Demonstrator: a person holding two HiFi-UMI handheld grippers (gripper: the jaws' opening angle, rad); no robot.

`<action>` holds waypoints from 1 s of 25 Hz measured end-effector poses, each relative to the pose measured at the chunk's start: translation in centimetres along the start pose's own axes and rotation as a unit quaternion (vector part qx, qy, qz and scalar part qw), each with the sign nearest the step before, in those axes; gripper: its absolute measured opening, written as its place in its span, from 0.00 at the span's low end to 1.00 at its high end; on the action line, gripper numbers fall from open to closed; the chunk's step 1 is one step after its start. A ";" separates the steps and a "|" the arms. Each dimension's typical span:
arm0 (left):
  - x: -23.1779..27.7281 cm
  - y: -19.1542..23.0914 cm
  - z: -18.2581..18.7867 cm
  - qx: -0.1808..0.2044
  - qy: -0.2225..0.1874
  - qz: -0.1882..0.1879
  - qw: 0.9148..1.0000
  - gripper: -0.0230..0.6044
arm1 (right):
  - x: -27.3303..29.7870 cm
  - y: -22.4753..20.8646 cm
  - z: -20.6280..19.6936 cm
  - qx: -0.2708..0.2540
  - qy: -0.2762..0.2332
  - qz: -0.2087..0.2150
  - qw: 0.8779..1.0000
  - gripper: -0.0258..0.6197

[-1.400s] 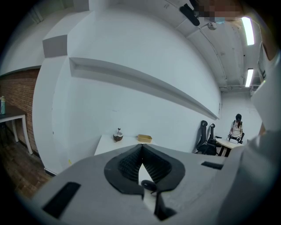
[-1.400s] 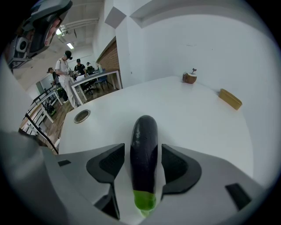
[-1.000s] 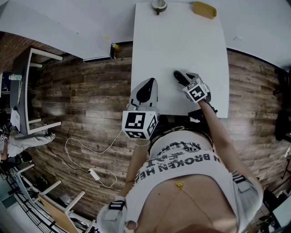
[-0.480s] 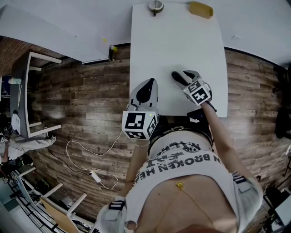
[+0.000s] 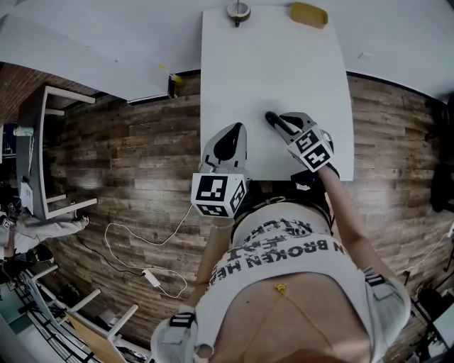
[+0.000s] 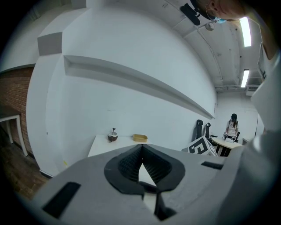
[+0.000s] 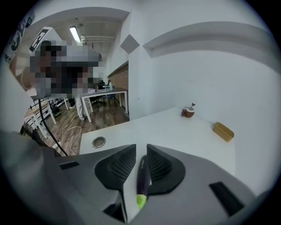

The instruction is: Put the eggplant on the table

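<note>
The eggplant [image 7: 142,176] is thin and dark purple with a green stem end. In the right gripper view it shows in the gap between the jaws of my right gripper [image 7: 140,147], which are closing. It runs along the right-hand pad, and white table [image 7: 175,132] shows between it and the other pad. In the head view a dark shape, the eggplant [image 5: 270,118], lies on the table [image 5: 277,64] at the tip of the right gripper [image 5: 285,122]. My left gripper [image 5: 227,135] hovers at the table's near left edge. Its jaws [image 6: 141,147] meet at the tips with nothing between them.
At the table's far end stand a small brown bowl [image 5: 238,10] and a tan tray [image 5: 308,14]. A round grommet [image 7: 98,142] sits in the tabletop near the left edge. A cable [image 5: 149,273] lies on the wooden floor, and a white desk [image 5: 57,142] stands at the left.
The right gripper has risen toward the camera and drifted back toward the table's near edge. The dark eggplant has stayed in place on the table. The left gripper has kept still.
</note>
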State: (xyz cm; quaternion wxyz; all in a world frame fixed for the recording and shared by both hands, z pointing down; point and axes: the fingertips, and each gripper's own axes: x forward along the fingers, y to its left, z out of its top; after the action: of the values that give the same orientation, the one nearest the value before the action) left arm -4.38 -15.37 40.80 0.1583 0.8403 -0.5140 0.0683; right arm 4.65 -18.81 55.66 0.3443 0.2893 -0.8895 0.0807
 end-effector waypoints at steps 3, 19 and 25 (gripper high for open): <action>0.0 -0.1 0.1 0.002 0.001 -0.001 1.000 0.03 | -0.8 0.2 0.7 -0.004 -0.009 0.000 1.000 0.11; 0.5 -1.2 0.2 0.004 -0.001 -0.014 1.000 0.03 | -4.8 1.1 3.8 0.010 -0.074 0.015 0.997 0.05; 0.3 -2.5 0.8 0.009 -0.010 -0.025 1.000 0.03 | -8.1 1.5 6.4 0.024 -0.148 0.014 0.989 0.05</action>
State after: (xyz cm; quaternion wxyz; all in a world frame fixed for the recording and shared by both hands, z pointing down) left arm -2.05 -14.84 39.66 0.1474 0.8548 -0.4939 0.0610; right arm 4.95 -16.07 45.59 0.2007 0.2936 -0.9325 0.0632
